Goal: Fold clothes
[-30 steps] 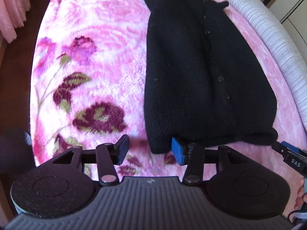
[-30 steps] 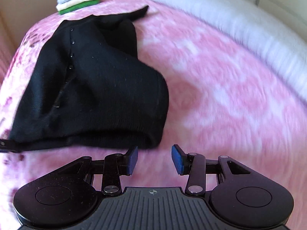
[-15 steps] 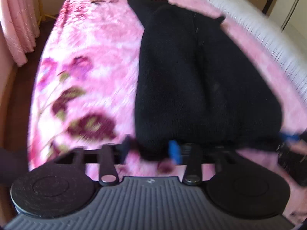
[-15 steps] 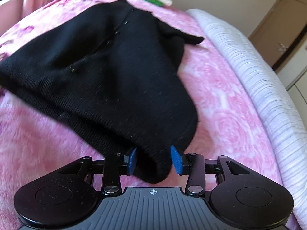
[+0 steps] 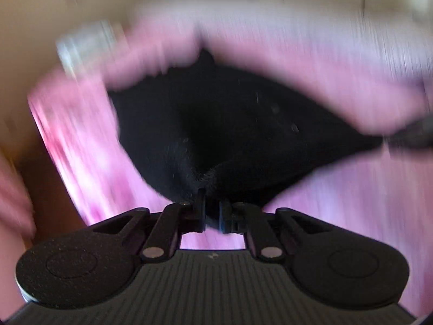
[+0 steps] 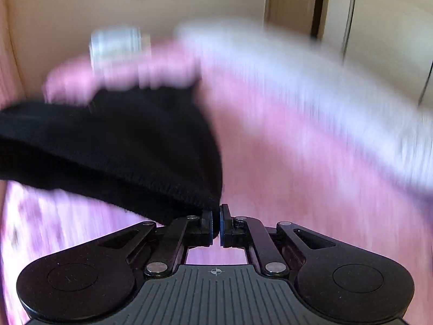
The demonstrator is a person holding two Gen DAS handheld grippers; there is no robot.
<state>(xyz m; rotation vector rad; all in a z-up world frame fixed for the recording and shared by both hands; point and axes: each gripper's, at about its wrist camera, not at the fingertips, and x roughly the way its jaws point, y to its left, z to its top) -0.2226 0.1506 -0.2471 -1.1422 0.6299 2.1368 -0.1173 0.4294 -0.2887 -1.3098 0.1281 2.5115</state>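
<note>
A black knit sweater (image 5: pixel 222 124) lies on the pink flowered blanket (image 5: pixel 351 203), its near hem lifted. My left gripper (image 5: pixel 212 214) is shut on the sweater's hem near its left corner. My right gripper (image 6: pixel 216 224) is shut on the hem's right corner, and the sweater (image 6: pixel 113 146) stretches away to the left of it. In the left wrist view the right gripper (image 5: pixel 414 135) shows blurred at the far right, holding the other corner. Both views are motion-blurred.
A blurred stack of folded clothes (image 6: pixel 119 44) sits at the far end of the bed. A white ribbed cover (image 6: pixel 311 81) runs along the bed's right side. Beige walls and a door (image 6: pixel 292 2) stand behind.
Both grippers have closed on the sweater's near hem and lifted it off the blanket. Both cameras have tilted up, and the far wall now shows.
</note>
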